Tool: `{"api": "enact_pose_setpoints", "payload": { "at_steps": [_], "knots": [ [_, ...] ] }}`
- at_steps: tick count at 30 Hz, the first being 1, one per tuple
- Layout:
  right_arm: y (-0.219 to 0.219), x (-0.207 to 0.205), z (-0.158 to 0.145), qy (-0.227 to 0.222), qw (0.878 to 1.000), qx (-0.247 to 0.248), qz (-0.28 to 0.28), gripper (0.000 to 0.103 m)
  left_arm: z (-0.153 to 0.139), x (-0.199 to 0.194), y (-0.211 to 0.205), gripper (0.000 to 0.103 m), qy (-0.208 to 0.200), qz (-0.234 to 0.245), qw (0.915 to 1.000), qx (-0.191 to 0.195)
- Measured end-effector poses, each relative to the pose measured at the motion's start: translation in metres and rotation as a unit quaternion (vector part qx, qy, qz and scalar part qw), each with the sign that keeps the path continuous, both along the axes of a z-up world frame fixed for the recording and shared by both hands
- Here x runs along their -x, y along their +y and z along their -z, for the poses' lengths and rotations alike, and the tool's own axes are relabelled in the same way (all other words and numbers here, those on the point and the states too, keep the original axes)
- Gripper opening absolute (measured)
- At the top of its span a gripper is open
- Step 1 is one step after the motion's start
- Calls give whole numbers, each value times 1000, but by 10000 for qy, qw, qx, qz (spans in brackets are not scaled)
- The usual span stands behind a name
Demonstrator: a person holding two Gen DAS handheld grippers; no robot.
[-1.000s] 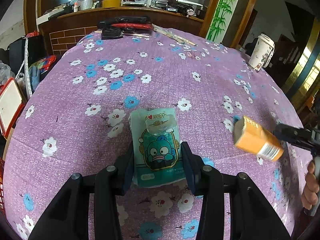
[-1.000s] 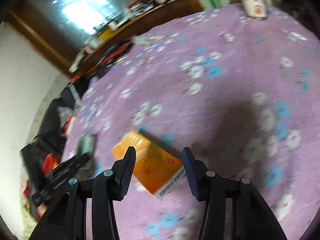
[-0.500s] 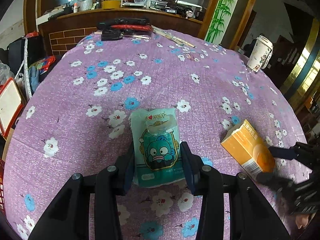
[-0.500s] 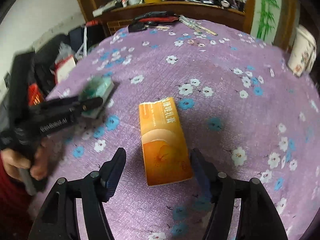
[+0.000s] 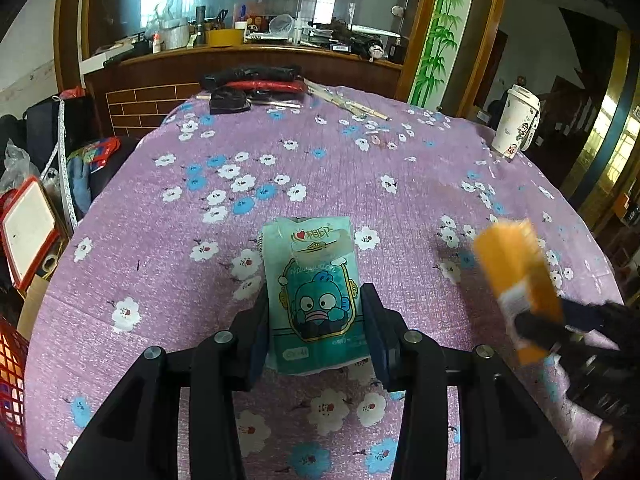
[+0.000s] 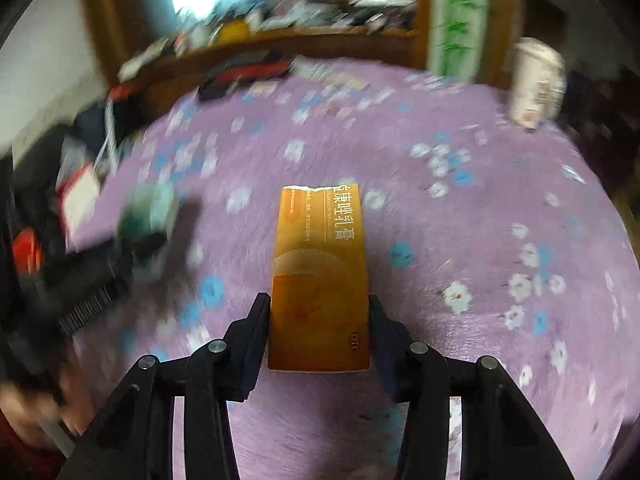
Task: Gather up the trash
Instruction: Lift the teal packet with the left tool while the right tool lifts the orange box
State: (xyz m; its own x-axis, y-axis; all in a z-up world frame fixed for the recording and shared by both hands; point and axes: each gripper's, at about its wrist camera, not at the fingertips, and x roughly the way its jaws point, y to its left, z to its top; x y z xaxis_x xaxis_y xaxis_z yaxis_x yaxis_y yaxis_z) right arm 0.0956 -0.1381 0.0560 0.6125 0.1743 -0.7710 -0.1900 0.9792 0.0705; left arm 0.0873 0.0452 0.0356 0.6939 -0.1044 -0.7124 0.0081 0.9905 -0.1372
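My left gripper [image 5: 315, 326] is shut on a teal snack packet [image 5: 314, 292] with a blue cartoon face, held just over the purple flowered tablecloth [image 5: 280, 168]. My right gripper [image 6: 319, 330] is shut on an orange medicine box [image 6: 319, 276], gripped by its long sides and lifted off the cloth. In the left wrist view the orange box [image 5: 516, 280] shows blurred at the right, tilted, in the right gripper [image 5: 560, 328]. In the right wrist view the teal packet [image 6: 150, 216] shows blurred at the left.
A white paper cup [image 5: 516, 122] stands at the table's far right edge. Black and red tools [image 5: 256, 84] and chopsticks [image 5: 344, 102] lie at the far edge. A red basket [image 5: 10, 376] and clutter sit off the left side.
The right gripper closed on the orange box, which lay on the cloth half a second ago, and lifted it. The left gripper has kept its hold on the teal packet, barely moving.
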Motion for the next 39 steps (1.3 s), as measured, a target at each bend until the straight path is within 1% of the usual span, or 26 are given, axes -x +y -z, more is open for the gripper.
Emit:
{"api": "enact_pose_setpoints", "payload": {
  "at_steps": [1, 4, 6, 8, 11, 13, 17, 27, 39],
  "knots": [
    [4, 3, -4, -203, 9997, 12, 130, 50, -1, 0, -1, 40, -16, 1, 10000, -26],
    [14, 8, -7, -550, 9980, -83, 306, 50, -2, 2, -1, 40, -61, -2, 9999, -79],
    [20, 12, -4, -727, 9967, -227, 267, 50, -2, 3, -1, 40, -87, -10, 9999, -114],
    [24, 17, 2, -833, 9960, -260, 202, 50, -4, 4, -1, 40, -116, -7, 9999, -125],
    [25, 17, 7, -802, 9962, -317, 134, 50, -6, 5, -2, 40, -163, -17, 9998, -140],
    [25, 15, 7, -872, 9957, -264, 150, 50, -8, 6, -2, 40, -197, -29, 9997, -162],
    [17, 14, 10, -791, 9958, -436, 138, 51, -11, 8, -3, 40, -258, -26, 9995, -189],
    [10, 15, 10, -902, 9951, -354, 205, 51, -14, 10, -6, 40, -333, -18, 9991, -263],
    [10, 15, 11, -905, 9954, -269, 186, 51, -13, 10, -7, 40, -345, -42, 9989, -328]
  ]
}}
